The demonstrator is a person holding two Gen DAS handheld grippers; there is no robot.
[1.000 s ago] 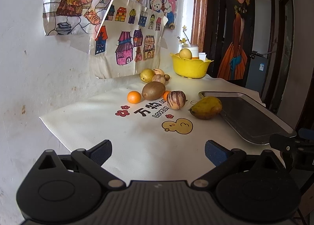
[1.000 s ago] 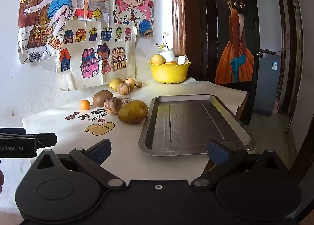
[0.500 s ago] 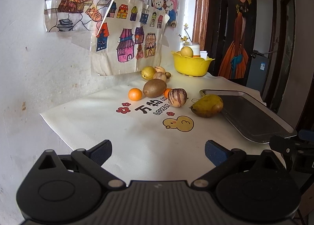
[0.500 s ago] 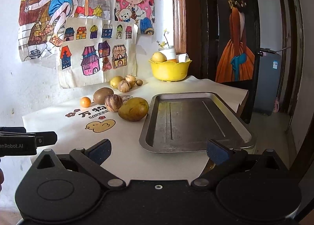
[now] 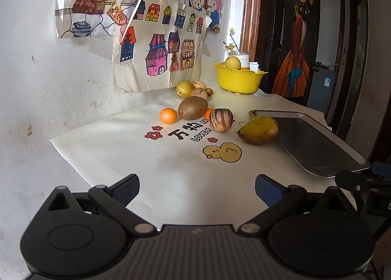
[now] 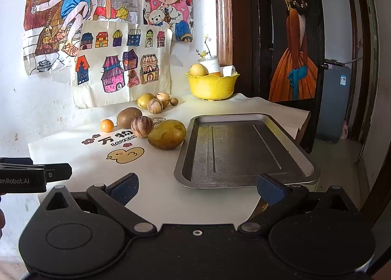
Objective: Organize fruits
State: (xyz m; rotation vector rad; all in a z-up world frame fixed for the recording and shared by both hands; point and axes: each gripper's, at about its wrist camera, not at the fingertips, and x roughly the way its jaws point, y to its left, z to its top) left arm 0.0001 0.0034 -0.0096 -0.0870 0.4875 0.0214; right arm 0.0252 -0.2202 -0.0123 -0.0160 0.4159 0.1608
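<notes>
Several fruits lie on a white mat: a yellow-green mango (image 5: 259,130) (image 6: 167,134) against the left rim of a grey metal tray (image 5: 317,143) (image 6: 244,150), a striped melon (image 5: 221,119) (image 6: 142,126), a brown kiwi (image 5: 192,108) (image 6: 129,117), a small orange (image 5: 168,115) (image 6: 107,125), and a cluster further back (image 5: 193,89) (image 6: 156,101). My left gripper (image 5: 196,188) is open over the mat's near part, holding nothing. My right gripper (image 6: 196,188) is open at the tray's near edge, holding nothing.
A yellow bowl (image 5: 238,79) (image 6: 211,85) with fruit and a white jar stands at the back by the door frame. Drawings (image 6: 122,64) hang on the wall to the left. The table edge drops off right of the tray, toward a doorway.
Both grippers have crept slightly forward toward the fruit, so the fruit and tray sit a little lower and larger in view. Their fingers stay open.
</notes>
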